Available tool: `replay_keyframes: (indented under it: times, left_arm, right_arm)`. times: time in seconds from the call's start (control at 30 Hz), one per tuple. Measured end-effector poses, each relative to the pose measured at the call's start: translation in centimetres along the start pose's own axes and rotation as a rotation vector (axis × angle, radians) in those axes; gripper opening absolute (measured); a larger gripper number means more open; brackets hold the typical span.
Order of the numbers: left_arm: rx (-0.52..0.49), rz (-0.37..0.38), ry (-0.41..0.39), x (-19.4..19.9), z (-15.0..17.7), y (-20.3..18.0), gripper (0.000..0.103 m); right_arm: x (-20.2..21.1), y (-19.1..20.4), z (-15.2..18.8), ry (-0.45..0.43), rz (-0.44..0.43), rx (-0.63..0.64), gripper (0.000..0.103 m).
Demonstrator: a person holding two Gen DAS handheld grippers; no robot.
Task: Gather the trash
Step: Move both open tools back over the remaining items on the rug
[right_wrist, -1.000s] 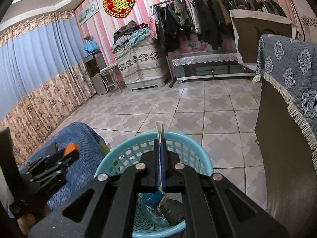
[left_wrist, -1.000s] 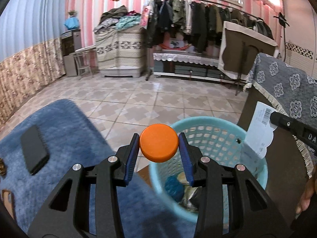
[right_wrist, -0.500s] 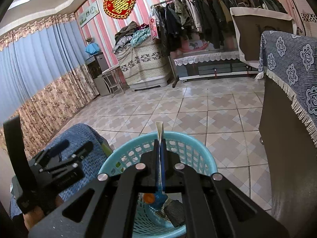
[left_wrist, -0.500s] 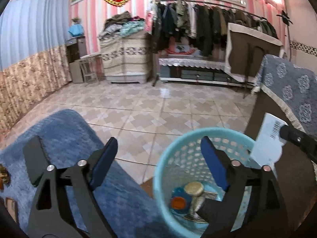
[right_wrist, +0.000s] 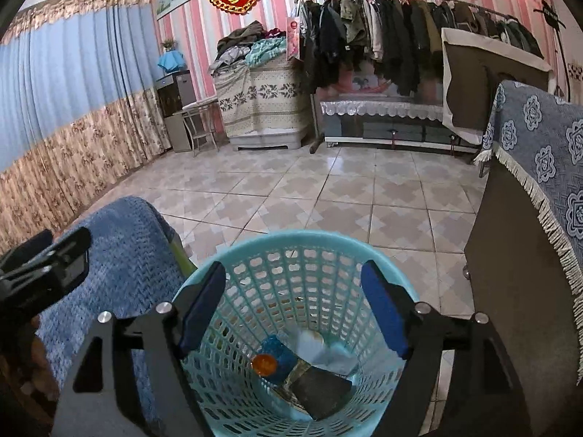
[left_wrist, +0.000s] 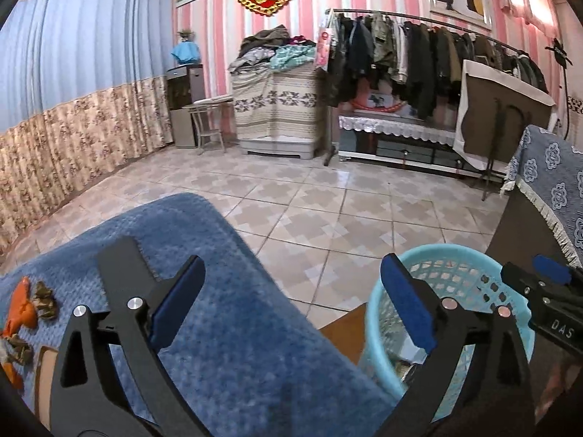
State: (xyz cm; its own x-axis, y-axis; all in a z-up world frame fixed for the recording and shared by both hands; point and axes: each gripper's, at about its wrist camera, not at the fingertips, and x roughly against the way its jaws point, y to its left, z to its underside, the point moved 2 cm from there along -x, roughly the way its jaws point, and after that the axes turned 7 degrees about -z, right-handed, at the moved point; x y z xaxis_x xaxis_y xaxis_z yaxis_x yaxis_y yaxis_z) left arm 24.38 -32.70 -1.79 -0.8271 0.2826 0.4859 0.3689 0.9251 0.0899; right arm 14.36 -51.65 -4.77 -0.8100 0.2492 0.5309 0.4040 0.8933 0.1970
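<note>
A light blue mesh basket (right_wrist: 291, 244) stands on the floor beside the blue-covered table (left_wrist: 226, 335). It holds an orange cap (right_wrist: 264, 364), a white paper (right_wrist: 328, 355), a blue wrapper and a dark packet. My right gripper (right_wrist: 293, 309) is open and empty right above the basket. My left gripper (left_wrist: 291, 309) is open and empty over the table's edge, left of the basket (left_wrist: 470, 255). Orange and brown scraps (left_wrist: 25, 309) lie on the table at far left.
A dark cabinet with a blue patterned cloth (right_wrist: 539, 167) stands right of the basket. Tiled floor (right_wrist: 328, 189) stretches to a clothes rack (right_wrist: 382, 36) and a covered pile at the back wall. Curtains line the left wall.
My left gripper opened, dropped the orange cap into the basket and drew back left over the table. My right gripper opened and the white paper now lies in the basket.
</note>
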Motion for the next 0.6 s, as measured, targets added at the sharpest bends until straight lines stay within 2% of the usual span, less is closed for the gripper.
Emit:
replay_keyframes:
  times: [0.1,0.47,0.6]
  left_arm:
    - [0.017,-0.016,-0.001,0.8,0.1,1.5,0.095]
    - [0.085,-0.109,-0.022,4.8,0.8,8.2,0.097]
    - [0.095,-0.156,-0.015,6.1,1.5,10.6,0.097]
  right_arm:
    - [0.4,0.4,-0.1,-0.018,0.022,0.009,0.088]
    - [1.6,3.3,-0.8,-0.065,0.016,0.052,0.095]
    - [2.1,5.4,-0.8,-0.078,-0.022,0.072,0.096]
